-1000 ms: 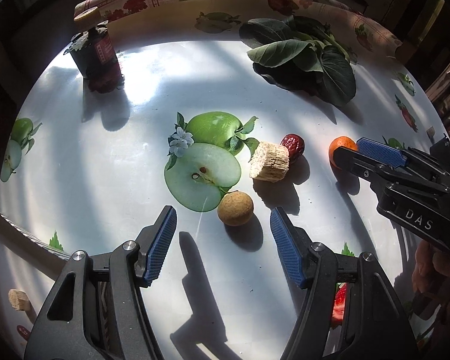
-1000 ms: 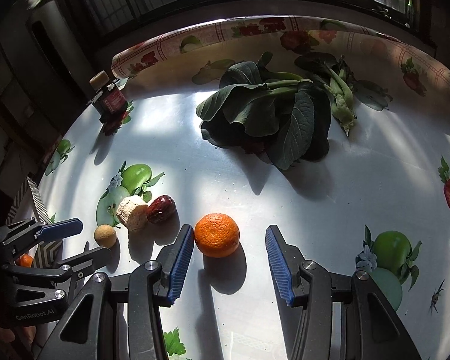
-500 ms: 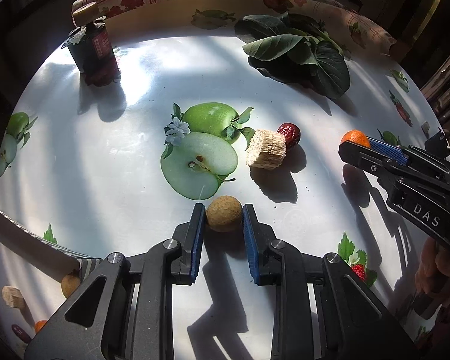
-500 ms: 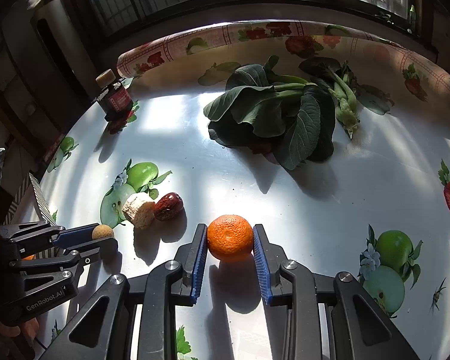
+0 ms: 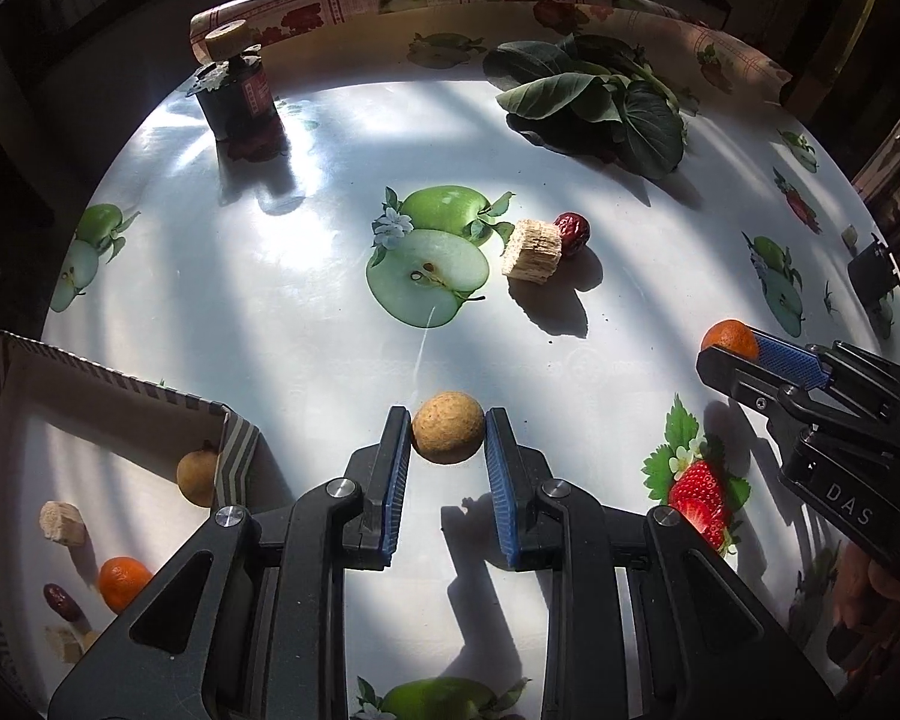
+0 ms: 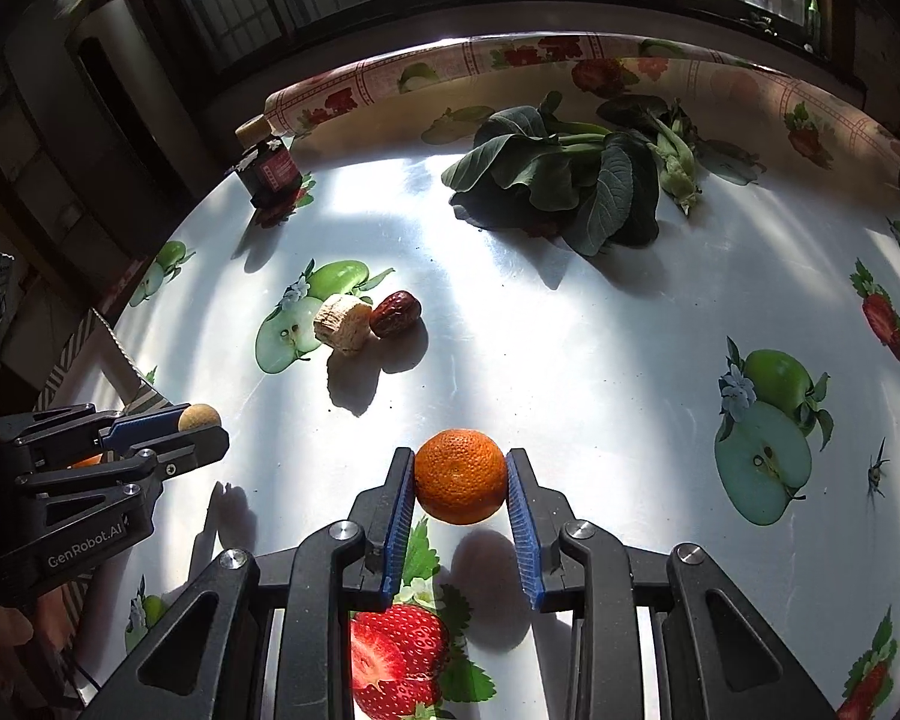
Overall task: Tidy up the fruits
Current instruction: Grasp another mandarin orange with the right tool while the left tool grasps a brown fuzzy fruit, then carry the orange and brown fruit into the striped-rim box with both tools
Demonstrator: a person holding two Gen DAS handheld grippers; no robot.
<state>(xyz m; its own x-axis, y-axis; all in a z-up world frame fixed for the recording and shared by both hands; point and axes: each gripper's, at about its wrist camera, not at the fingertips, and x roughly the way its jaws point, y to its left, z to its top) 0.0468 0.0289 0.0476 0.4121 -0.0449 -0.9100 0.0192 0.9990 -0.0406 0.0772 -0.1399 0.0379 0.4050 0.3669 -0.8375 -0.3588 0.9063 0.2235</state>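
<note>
Both claws went from open to clamped within the last second, left gripper (image 5: 448, 468) on the longan (image 5: 448, 427), right gripper (image 6: 461, 510) on the tangerine (image 6: 461, 476), both lifted clear of the table (image 5: 306, 330) (box (image 5: 120, 396) likely next).

Two grippers are in play – the left gripper (image 5: 448, 438) and the right gripper (image 6: 461, 477). Oranges: two, one orange (image 6: 461, 476) at the six o'clock side of the table, another (image 5: 123, 582) in the striped box (image 5: 234, 450) at eight o'clock. Brown round fruits: two – (image 5: 448, 435) and (image 5: 197, 477). Red dates: two, (image 5: 572, 232) and (image 5: 60, 600). Pale cut chunks: at least three, (image 5: 534, 252), (image 5: 61, 527), (image 5: 63, 643). One dark bottle (image 5: 237, 99) at eleven o'clock, one bunch of leafy greens (image 5: 600, 108) at one o'clock.
</note>
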